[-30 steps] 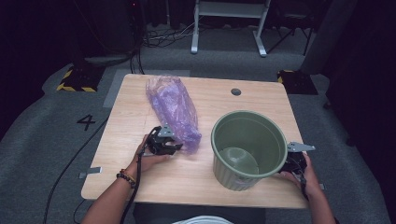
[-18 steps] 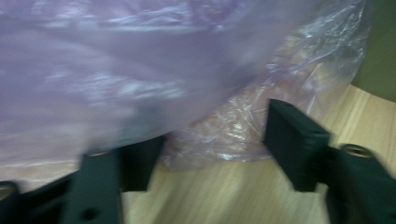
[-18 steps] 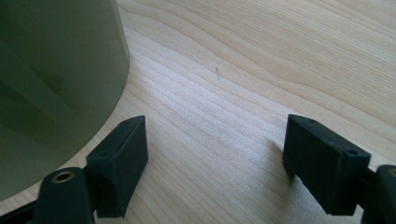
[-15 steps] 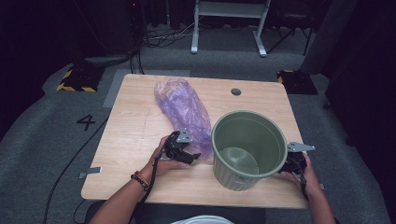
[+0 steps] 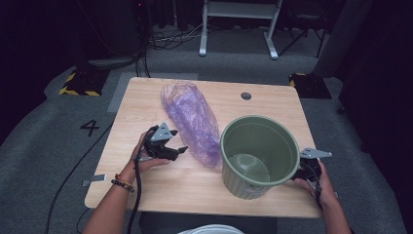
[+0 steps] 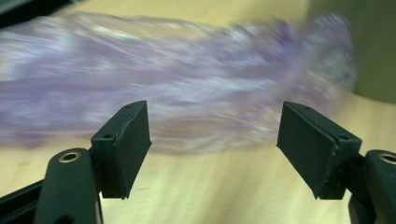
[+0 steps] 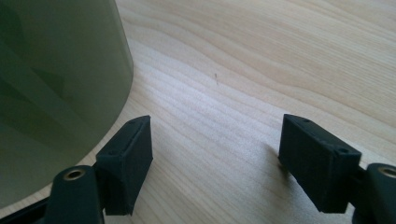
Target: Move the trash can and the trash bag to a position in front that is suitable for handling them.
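The high view is looking steeply down on the pale wooden tabletop (image 5: 204, 190) from above its near edge. Each gripper view is skimming close along it, both sharing the round green plastic bucket (image 5: 258, 146) with the high view.

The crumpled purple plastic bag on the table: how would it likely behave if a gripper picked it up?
The crumpled purple plastic bag looks thin and translucent, so it is probably floppy and would sag from any pinch point. It likely weighs little. Its glossy film may slip between pads.
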Demonstrator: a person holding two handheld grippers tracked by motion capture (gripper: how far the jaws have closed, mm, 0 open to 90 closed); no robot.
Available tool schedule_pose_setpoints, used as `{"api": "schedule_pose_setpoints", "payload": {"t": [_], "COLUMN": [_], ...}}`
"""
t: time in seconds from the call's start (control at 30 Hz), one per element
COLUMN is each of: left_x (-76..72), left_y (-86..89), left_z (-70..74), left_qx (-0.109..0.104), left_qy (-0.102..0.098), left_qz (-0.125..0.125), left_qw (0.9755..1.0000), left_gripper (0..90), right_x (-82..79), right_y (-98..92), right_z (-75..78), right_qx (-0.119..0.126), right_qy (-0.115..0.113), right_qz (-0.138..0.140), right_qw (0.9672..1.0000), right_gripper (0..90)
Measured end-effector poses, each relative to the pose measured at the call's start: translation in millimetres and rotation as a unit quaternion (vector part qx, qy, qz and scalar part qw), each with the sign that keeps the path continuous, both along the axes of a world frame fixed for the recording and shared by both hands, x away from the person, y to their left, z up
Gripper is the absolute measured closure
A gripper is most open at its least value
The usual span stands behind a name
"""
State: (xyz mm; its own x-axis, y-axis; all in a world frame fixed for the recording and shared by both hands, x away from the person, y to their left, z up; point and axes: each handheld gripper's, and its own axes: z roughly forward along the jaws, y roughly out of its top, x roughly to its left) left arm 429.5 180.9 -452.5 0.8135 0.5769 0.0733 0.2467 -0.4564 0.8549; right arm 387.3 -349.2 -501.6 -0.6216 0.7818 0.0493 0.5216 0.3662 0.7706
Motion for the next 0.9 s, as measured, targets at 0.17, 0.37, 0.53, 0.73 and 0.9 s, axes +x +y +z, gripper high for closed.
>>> {"api": "schedule_pose_setpoints", "payload": {"t": [0.17, 0.37, 0.53, 0.73, 0.9], "left_x": [12.7, 37.8, 58.7, 68.0, 71.0], "left_y": [4.0, -18.8, -41.6, -58.9, -59.6], "left_z": [13.8, 4.9, -17.3, -39.6, -47.3], "left_qx": [-0.036, -0.014, 0.026, 0.079, 0.088], "left_qy": [-0.029, -0.020, 0.011, 0.047, 0.060], "left_qz": [0.022, 0.014, -0.008, -0.033, -0.038], "left_qw": [0.9987, 0.9996, 0.9996, 0.9952, 0.9936], "left_gripper": [25.5, 25.7, 27.0, 28.2, 27.7], "right_x": [1.1, 1.4, 1.3, 2.0, 3.8], "right_y": [0.5, 2.3, 2.7, -0.9, -2.8], "right_z": [-0.1, -0.7, -0.7, 0.4, 6.2], "right_qx": [-0.001, -0.012, -0.012, 0.001, 0.014], "right_qy": [0.002, 0.004, 0.004, -0.007, -0.027], "right_qz": [-0.004, -0.002, -0.001, -0.012, -0.020], "right_qw": [1.0000, 0.9999, 0.9999, 0.9999, 0.9993], "right_gripper": [27.1, 27.0, 26.6, 27.2, 28.4]}}
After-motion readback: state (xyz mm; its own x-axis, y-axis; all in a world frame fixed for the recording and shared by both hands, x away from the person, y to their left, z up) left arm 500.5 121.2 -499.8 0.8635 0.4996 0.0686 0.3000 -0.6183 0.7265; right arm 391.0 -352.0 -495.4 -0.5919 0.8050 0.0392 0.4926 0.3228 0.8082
